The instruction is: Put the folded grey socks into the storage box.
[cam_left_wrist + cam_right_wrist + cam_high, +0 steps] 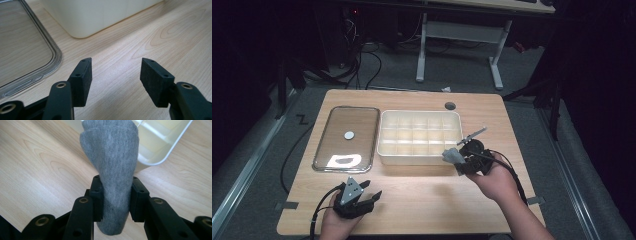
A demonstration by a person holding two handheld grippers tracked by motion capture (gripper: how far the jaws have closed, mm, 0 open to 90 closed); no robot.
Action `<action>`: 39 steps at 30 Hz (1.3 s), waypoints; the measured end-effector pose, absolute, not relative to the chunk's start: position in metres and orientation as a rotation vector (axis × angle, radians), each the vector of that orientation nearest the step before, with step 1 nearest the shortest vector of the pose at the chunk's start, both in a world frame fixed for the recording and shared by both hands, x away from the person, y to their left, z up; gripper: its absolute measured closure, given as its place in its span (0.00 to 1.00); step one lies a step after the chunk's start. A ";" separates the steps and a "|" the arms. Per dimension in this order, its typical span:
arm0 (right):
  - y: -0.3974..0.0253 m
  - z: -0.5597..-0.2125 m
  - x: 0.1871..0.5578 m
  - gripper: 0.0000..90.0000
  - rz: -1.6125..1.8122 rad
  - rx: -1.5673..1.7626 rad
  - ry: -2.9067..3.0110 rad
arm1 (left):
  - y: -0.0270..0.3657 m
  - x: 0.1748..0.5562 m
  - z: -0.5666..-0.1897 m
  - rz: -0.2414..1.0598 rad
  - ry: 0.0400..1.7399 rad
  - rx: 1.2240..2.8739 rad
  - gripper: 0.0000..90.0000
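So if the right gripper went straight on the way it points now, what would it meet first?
Most likely the near corner of the cream divided box. The right gripper, shut on a grey sock, points at it, though depth is unclear.

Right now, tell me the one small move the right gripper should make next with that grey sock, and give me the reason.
Probably carry it a little forward, over the white divided box. The right gripper is clamped on the grey sock, which hangs just short of the box's near right corner, above bare table. The compartments look empty. The left gripper rests open and idle.
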State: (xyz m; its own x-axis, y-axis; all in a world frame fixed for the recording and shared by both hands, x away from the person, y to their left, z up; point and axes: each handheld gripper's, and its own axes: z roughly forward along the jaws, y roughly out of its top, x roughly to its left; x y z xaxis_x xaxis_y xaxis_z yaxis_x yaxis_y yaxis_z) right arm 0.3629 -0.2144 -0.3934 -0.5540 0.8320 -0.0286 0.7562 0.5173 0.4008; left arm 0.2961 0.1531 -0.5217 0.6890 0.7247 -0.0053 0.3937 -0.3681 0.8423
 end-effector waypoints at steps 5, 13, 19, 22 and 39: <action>-0.215 -0.386 0.373 0.77 0.483 1.374 2.552 | 0.149 0.298 -0.522 0.455 0.845 2.002 0.49; -0.220 -0.374 0.390 0.77 0.439 1.378 2.552 | 0.152 0.299 -0.522 0.454 0.859 1.983 0.47; -0.218 -0.373 0.404 0.77 0.439 1.406 2.551 | 0.154 0.300 -0.521 0.458 0.863 1.984 0.47; -0.217 -0.372 0.411 0.77 0.418 1.384 2.567 | 0.154 0.301 -0.522 0.455 0.865 1.983 0.47; -0.203 -0.384 0.449 0.77 0.353 1.431 2.604 | 0.153 0.301 -0.523 0.452 0.853 1.990 0.46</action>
State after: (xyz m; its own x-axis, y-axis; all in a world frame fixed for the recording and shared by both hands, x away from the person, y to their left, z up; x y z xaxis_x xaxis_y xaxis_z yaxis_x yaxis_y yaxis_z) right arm 0.4486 -0.2034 -0.3840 -0.5340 0.8453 -0.0172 0.8102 0.5174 0.2754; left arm 0.3008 0.1532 -0.5232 0.6957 0.7181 -0.0154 0.3907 -0.3603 0.8471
